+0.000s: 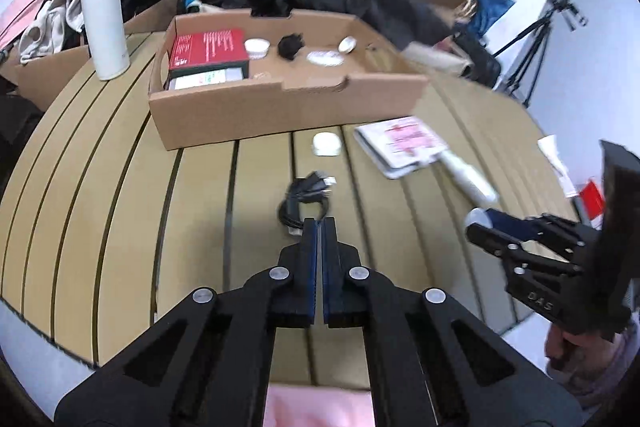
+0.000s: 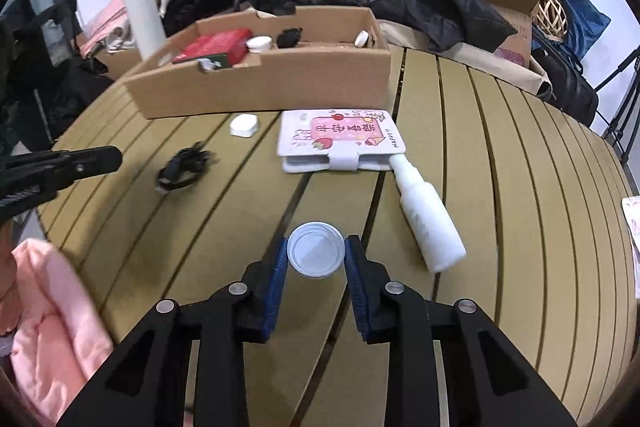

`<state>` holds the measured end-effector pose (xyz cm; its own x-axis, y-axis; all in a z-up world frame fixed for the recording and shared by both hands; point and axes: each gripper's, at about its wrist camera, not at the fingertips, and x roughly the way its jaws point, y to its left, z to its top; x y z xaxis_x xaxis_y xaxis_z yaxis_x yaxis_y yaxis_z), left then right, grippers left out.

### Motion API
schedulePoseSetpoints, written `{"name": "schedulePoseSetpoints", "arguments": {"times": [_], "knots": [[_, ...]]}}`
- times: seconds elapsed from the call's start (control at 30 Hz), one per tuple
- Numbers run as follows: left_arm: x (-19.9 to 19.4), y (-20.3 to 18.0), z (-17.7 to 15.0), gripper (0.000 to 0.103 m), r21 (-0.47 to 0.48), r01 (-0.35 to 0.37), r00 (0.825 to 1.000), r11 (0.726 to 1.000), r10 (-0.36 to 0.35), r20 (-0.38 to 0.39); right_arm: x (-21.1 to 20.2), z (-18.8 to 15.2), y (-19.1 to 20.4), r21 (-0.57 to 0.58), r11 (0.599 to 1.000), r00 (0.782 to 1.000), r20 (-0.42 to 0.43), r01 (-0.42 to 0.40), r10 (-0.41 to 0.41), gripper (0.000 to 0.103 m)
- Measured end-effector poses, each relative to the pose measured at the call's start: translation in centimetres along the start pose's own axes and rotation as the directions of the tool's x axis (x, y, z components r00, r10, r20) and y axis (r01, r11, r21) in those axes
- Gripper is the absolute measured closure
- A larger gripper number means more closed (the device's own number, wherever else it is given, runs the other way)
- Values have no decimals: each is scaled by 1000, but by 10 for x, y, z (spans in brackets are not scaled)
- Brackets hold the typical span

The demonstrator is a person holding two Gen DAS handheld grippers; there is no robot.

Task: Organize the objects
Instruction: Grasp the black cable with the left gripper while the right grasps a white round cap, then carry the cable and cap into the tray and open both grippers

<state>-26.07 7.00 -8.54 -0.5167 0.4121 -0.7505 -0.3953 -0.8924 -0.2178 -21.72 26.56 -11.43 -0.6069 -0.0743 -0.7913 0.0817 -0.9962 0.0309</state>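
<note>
My right gripper (image 2: pixel 316 257) is shut on a small round white jar (image 2: pixel 316 255), held above the slatted table; it also shows in the left wrist view (image 1: pixel 480 227). My left gripper (image 1: pixel 319 227) is shut and empty, just short of a coiled black cable (image 1: pixel 306 201). An open cardboard box (image 2: pixel 264 87) at the back holds a red box (image 2: pixel 216 45), a white lid and a black item. On the table lie a white case (image 2: pixel 244 125), a pink-and-white wallet (image 2: pixel 340 139) and a white spray bottle (image 2: pixel 428 219) on its side.
A tall white flask (image 1: pixel 102 7) stands left of the box. Bags, clothes and cartons crowd the table's far edge (image 2: pixel 460 11). A tripod (image 1: pixel 536 43) stands at the right. Pink cloth (image 2: pixel 52 315) lies at the near left.
</note>
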Motion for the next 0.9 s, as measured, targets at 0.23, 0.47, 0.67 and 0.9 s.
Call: {"name": "schedulePoseSetpoints", "arguments": {"times": [0.23, 0.47, 0.67, 0.9], "knots": [[40, -19, 10, 17, 99, -45, 999, 994, 46, -8, -22, -10, -3, 47, 999, 1000, 8, -15, 14, 71], [106, -15, 23, 67, 142, -118, 978, 983, 140, -155, -35, -7, -7, 32, 999, 1000, 29, -7, 6, 71], [79, -5, 14, 71, 85, -97, 987, 992, 107, -122, -21, 0, -18, 51, 998, 1000, 13, -24, 23, 71], [15, 14, 69, 72, -45, 36, 999, 998, -35, 17, -9, 57, -20, 20, 991, 990, 60, -130, 128, 71]]}}
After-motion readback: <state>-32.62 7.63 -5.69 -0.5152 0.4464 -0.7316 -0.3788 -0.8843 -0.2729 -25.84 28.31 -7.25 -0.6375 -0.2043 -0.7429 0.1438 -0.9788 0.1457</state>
